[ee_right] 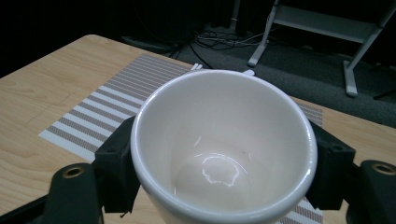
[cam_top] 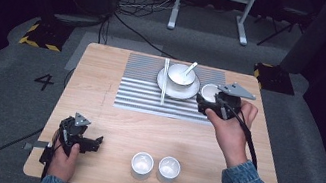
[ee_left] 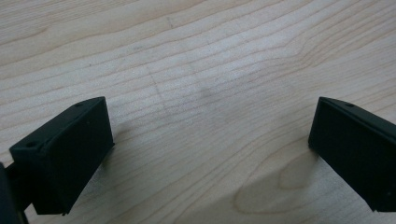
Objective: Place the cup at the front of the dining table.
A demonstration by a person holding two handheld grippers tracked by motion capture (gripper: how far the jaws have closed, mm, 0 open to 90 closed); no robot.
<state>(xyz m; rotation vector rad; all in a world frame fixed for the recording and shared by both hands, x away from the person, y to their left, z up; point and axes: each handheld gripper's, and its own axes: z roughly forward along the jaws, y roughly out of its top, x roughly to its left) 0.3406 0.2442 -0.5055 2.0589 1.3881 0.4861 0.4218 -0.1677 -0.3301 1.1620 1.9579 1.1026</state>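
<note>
My right gripper (cam_top: 210,105) fingers clamp a small white ceramic cup (ee_right: 224,144); left gripper (cam_top: 91,142) fingers spread wide over the pale wooden tabletop (ee_left: 210,70).

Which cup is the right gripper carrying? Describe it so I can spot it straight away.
Start at the striped placemat on the wooden table. Beside the plate at the mat's right edge is a white cup, clamped between the right gripper jaws. The other two cups stand free at the near edge.
</note>
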